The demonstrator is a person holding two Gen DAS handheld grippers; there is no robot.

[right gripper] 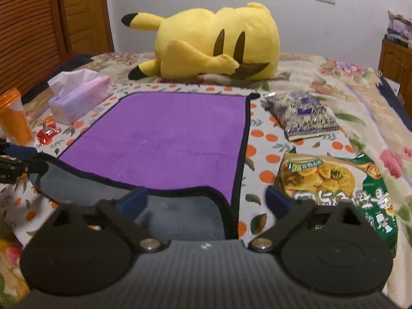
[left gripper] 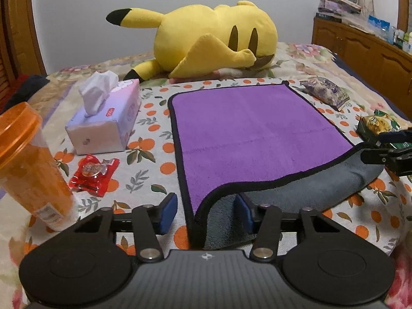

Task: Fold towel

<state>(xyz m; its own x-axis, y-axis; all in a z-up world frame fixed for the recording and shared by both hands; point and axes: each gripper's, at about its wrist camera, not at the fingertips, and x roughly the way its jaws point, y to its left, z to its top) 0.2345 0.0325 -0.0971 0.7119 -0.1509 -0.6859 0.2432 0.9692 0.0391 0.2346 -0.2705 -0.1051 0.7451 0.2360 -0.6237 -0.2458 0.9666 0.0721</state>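
A purple towel [left gripper: 252,134] with a black border and grey underside lies on the orange-print cloth on the bed; it also shows in the right wrist view [right gripper: 170,139]. Its near edge is curled over, grey side up [left gripper: 296,188]. My left gripper [left gripper: 207,213] is open, its blue pads either side of the towel's near left corner. My right gripper [right gripper: 206,203] is open around the near right corner. The right gripper shows at the right edge of the left wrist view [left gripper: 391,149], at the towel's lifted corner.
A yellow plush [left gripper: 206,41] lies behind the towel. A tissue box [left gripper: 105,121], a red packet [left gripper: 94,171] and an orange cup [left gripper: 28,164] stand left. A purple packet [right gripper: 303,116] and a green snack bag [right gripper: 334,182] lie right. A wooden cabinet [left gripper: 365,49] stands far right.
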